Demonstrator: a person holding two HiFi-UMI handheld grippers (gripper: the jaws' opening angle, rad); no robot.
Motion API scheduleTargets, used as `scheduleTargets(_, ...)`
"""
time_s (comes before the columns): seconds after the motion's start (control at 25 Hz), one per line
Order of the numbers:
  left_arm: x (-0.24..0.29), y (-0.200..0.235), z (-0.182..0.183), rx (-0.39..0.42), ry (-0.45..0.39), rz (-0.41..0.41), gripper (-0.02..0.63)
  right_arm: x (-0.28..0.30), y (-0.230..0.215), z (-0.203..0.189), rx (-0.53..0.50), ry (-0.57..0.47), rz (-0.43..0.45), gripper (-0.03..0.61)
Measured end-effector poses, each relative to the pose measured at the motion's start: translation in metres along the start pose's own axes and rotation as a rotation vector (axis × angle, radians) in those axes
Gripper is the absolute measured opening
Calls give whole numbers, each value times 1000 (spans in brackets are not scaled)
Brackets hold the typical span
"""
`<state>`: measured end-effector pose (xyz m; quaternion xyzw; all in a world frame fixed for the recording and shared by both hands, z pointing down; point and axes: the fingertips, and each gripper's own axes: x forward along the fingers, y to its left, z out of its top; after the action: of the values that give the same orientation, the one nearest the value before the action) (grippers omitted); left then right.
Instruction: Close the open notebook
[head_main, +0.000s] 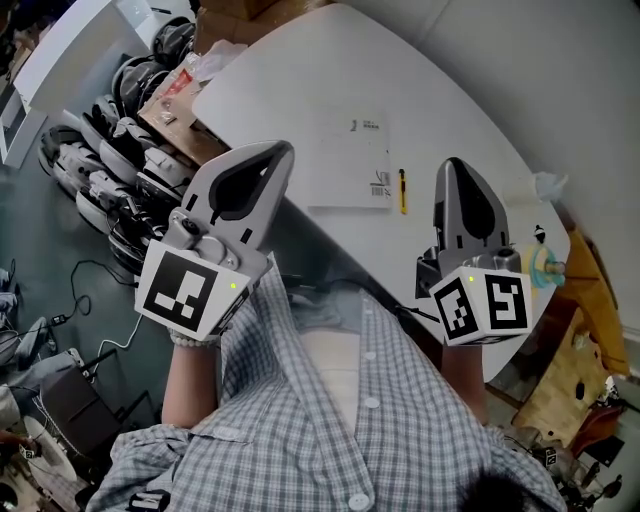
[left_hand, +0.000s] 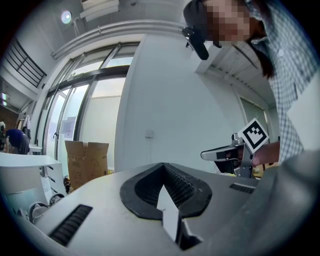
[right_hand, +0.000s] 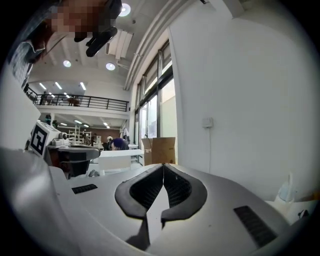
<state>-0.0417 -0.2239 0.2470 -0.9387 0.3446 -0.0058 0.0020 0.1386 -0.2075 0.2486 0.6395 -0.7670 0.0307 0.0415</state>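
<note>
The notebook (head_main: 345, 160) lies flat on the white desk (head_main: 450, 90), close to the near edge and about midway along it. A yellow pen (head_main: 403, 191) sits just beside its right side. From the head view it reads as a single pale rectangle with a small barcode at the near right corner. I can make out no centre fold or fanned pages, so it may already be lying shut with a cover up, though I cannot be sure. It looks thin and light, with soft paper covers that would bend rather than lift as a board. On this smooth top it would likely slide if pushed from one side. The best hold is probably the free long edge of a cover, opposite the spine, pinched shallowly to avoid a crease, while the other tool pins the book near the spine. The left gripper (head_main: 278, 150) and the right gripper (head_main: 452, 165) both hang above the near edge, clear of the book and pointing roughly level. In each gripper view the jaws are pressed together at the tips with nothing between them.
</note>
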Motion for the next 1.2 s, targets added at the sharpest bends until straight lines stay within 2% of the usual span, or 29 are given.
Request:
scheduleTargets(0.16, 1, -2, 6, -8, -22, -3, 6, 2, 0, -2, -45, 20, -10, 21)
scheduleTargets(0.56, 0, 0, 6, 1, -15, -4, 6, 2, 1, -4, -56, 32, -10, 21)
scheduleTargets(0.8, -1, -1, 5, 1, 0, -1, 6, 1, 2, -2, -100, 39, -20, 21)
scheduleTargets(1.2, 0, -5, 7, 6, -12, -8, 6, -1, 2, -9, -101, 62, -14, 21)
